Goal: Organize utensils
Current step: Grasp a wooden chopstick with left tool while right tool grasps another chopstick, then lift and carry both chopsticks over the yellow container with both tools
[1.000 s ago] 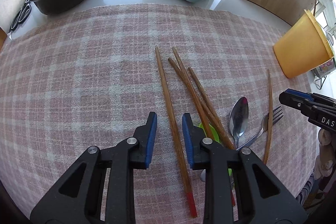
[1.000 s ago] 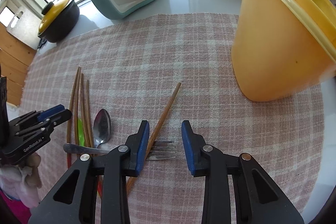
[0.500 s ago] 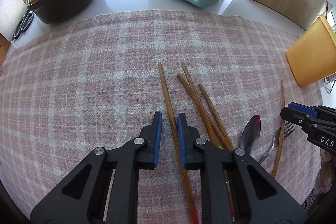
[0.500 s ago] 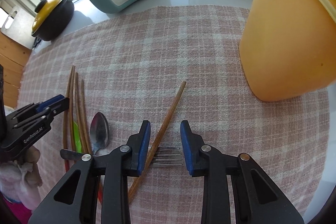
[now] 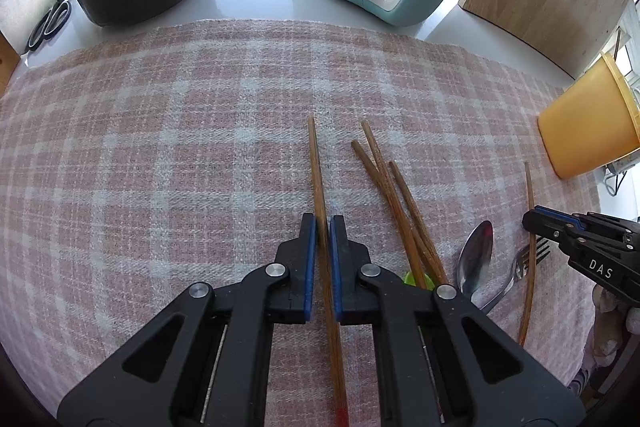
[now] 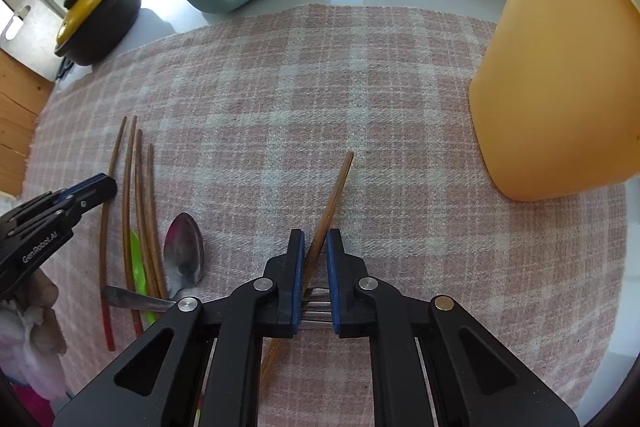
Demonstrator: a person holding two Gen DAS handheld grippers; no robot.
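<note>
Left gripper (image 5: pixel 323 223), black frame with blue pads, angled steeply downward, jaws pinched on a single chopstick (image 5: pixel 316 163), right gripper (image 6: pixel 316 241), same build, angled steeply downward, jaws closing, another chopstick (image 6: pixel 336 191) between the pads

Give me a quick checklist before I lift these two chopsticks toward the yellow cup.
1. Left gripper shut on left chopstick: ok.
2. Right gripper closing on right chopstick, stick between its jaws: ok.
3. Right chopstick free of the fork beneath it: cannot tell.
4. Left chopstick apart from the other chopsticks: ok.
5. Cup upright, nearby: ok.
6. Room inside the cup: cannot tell.
</note>
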